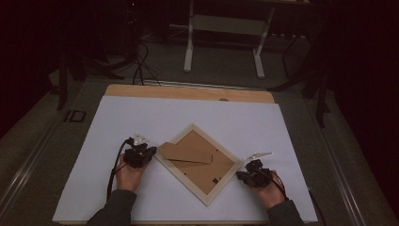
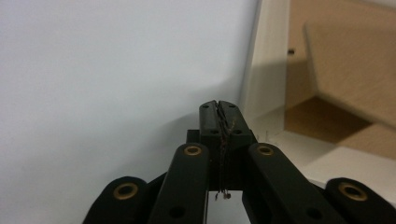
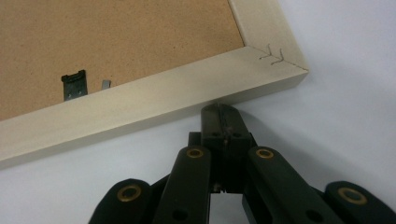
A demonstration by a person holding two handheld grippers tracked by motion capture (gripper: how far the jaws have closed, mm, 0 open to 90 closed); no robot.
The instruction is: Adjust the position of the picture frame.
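The picture frame (image 1: 197, 162) lies face down, turned like a diamond, at the centre of the high view. Both claws are closed on nothing — left gripper (image 1: 142, 156) at its left corner, right gripper (image 1: 244, 175) against its lower-right edge. Press evenly from both sides — nudge it square without lifting it

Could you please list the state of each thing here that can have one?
picture frame: face down on the white board, back panel in place.
easel stand: folded out, lifted off the back panel.
left gripper: shut, holds nothing.
right gripper: shut, tips at the frame's outer edge.
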